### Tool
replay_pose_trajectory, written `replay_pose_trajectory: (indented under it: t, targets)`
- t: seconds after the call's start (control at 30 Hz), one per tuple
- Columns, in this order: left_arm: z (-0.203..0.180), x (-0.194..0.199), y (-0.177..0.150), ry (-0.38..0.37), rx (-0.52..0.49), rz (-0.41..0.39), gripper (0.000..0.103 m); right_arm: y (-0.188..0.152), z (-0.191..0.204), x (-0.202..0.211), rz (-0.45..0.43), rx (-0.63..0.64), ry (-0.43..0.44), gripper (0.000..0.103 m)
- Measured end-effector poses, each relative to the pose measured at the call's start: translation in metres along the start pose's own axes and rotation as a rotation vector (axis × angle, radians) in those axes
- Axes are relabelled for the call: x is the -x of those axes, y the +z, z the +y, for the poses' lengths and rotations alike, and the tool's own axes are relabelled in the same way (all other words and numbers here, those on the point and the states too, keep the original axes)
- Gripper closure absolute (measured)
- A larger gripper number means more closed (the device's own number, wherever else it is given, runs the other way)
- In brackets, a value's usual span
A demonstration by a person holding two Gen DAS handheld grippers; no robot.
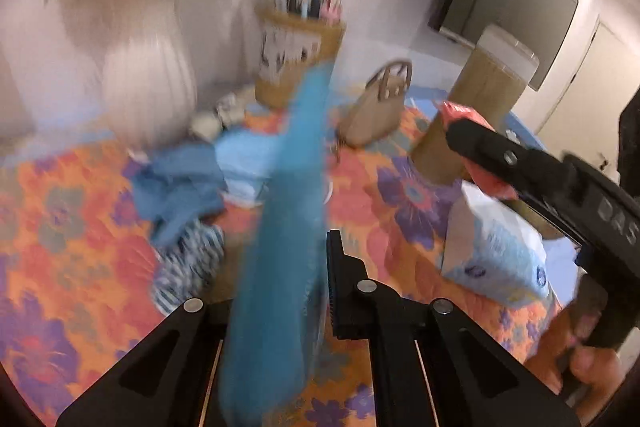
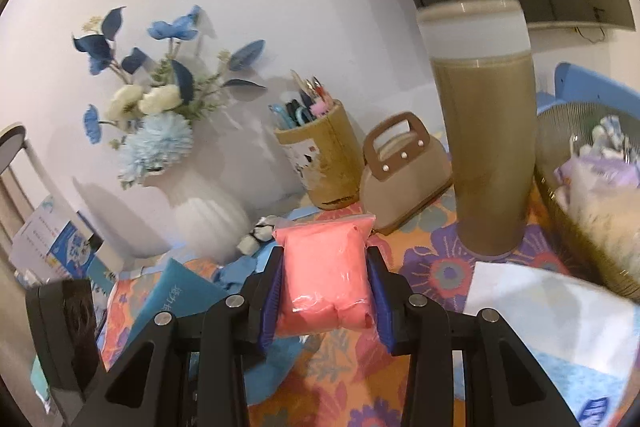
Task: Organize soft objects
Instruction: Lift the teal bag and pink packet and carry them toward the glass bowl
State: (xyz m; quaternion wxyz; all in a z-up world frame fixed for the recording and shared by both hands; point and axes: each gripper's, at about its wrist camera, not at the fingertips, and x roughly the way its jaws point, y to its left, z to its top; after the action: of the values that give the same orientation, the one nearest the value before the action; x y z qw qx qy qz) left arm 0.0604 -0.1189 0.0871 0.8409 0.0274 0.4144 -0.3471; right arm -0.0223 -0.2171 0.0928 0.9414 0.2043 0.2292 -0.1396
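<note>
Our right gripper pinches a pink soft pack above the flowery cloth. Our left gripper squeezes a blue cloth. Farther back stand a tall brown tube and a white vase.

One white vase of flowers, one pen holder, one tan handbag and one tall brown cylinder stand on the floral cloth. Two soft packs are gripped: one pink, one teal. One wire basket sits at the right.
</note>
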Motion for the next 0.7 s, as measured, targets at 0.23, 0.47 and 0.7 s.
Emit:
replay_pose_trajectory:
  t: [0.23, 0.47, 0.7]
  targets:
    - [-0.016, 0.049, 0.037, 0.04, 0.017, -0.067, 0.098, 0.037, 0.002, 0.045, -0.02, 0.04, 0.046, 0.065]
    - [-0.043, 0.069, 0.055, 0.048, -0.021, -0.098, 0.098, 0.059, -0.02, 0.086, -0.079, 0.013, 0.056, 0.065]
    - [-0.074, 0.075, 0.062, 0.039, -0.049, -0.124, 0.098, 0.067, -0.046, 0.111, -0.107, -0.025, 0.047, 0.065]
